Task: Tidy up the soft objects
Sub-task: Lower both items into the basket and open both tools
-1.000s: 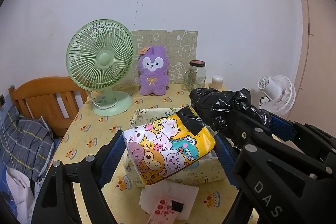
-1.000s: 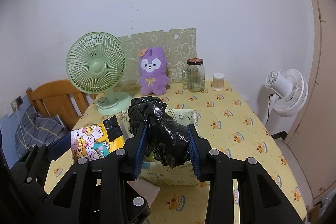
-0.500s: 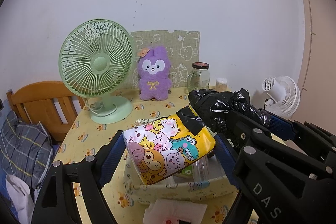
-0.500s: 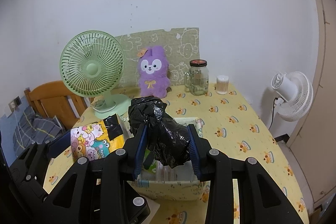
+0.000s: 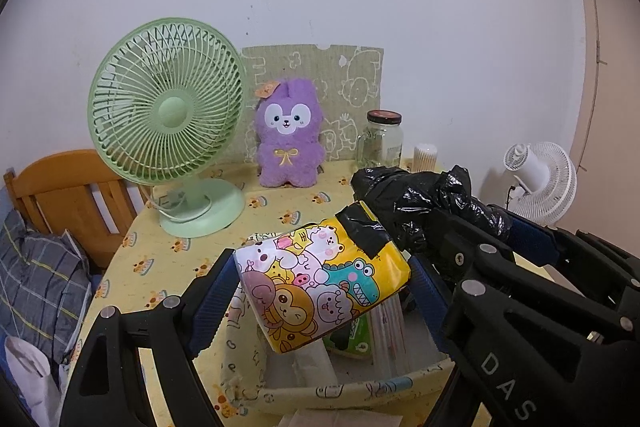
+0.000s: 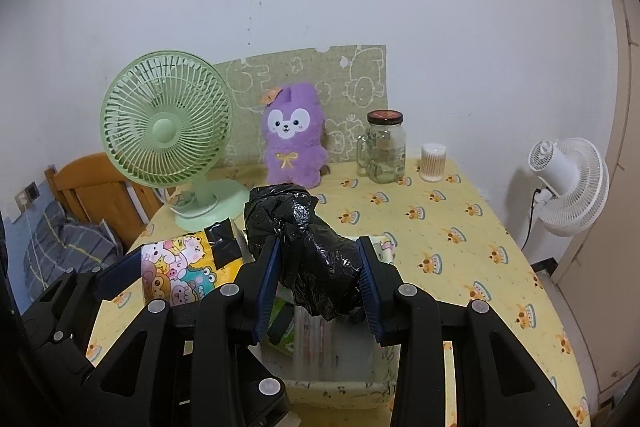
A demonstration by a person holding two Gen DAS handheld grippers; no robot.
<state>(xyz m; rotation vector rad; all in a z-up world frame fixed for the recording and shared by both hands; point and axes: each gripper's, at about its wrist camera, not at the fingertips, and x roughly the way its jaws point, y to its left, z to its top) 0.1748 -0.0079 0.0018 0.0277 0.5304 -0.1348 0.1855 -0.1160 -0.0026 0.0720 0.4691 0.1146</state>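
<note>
I had both loads hanging over the fabric box [image 5: 348,385] on the yellow table [image 6: 460,227], so I judged this the carrying-in step, with the drop into the box not yet made. My left gripper [image 5: 320,291] stood wide but clamped on the cartoon tissue pack [image 5: 320,279], its blue pads pressing both ends; my right gripper [image 6: 318,267] was squeezed onto the crumpled black plastic bag [image 6: 308,251]. Next, I reckoned, each load needed lowering past the rim and letting go without snagging the packets already inside. The green fan [image 6: 168,131] and purple plush [image 6: 294,139] stood well behind. The box's near wall was cut off, and what lay beneath the bag was hidden; I could not name it.
</note>
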